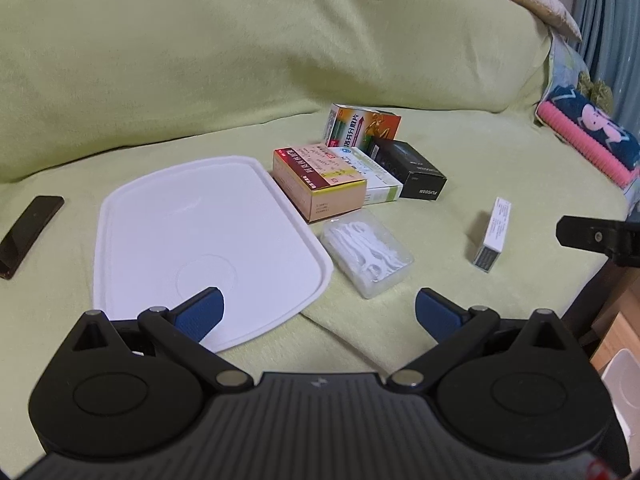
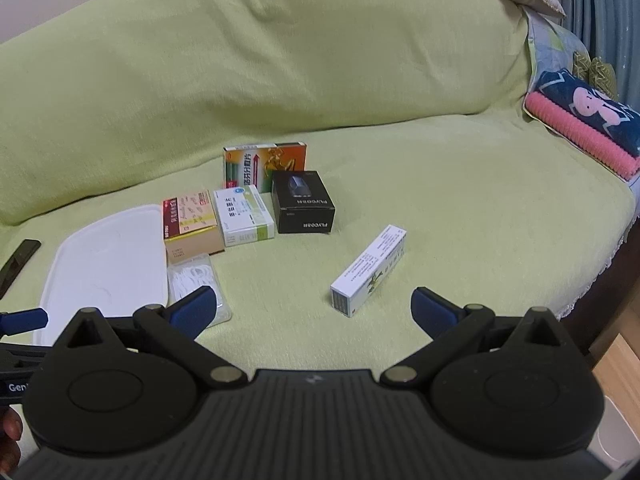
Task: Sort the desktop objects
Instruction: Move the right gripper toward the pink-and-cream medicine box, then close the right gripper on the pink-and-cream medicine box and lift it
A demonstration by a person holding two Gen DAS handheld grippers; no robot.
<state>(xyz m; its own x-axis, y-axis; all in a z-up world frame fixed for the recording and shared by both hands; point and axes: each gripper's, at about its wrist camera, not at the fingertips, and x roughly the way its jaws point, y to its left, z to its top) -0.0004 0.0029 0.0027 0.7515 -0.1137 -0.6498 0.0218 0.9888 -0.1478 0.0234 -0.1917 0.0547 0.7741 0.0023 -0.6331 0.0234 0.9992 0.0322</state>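
Right now nothing is held: the left gripper (image 1: 320, 308) and the right gripper (image 2: 312, 306) both hover over the green-covered sofa with their blue pads spread as wide as they go and nothing between them.

Taking the white tray (image 1: 160, 216) as the landmark, it lies bare, so the sorting looks barely begun. Touching its far right corner sits the pink-and-red box (image 1: 320, 184), with a white-and-green box (image 1: 376, 176), a black box (image 1: 416, 172) and an orange-and-green box (image 1: 360, 128) clustered behind and to the right of that. The clear case of floss picks (image 1: 368, 252) lies just beside the tray's right edge. The long white carton (image 2: 368, 272) lies well apart to the tray's right, almost in front of the right gripper. A dark flat object (image 1: 28, 232) rests to the tray's left.

To do this well, I'd judge each gripper should take its nearest piece: the left the floss case, the right the carton, straddling the carton's narrow width rather than its length. The soft cover gives, so press down gently and close squarely.
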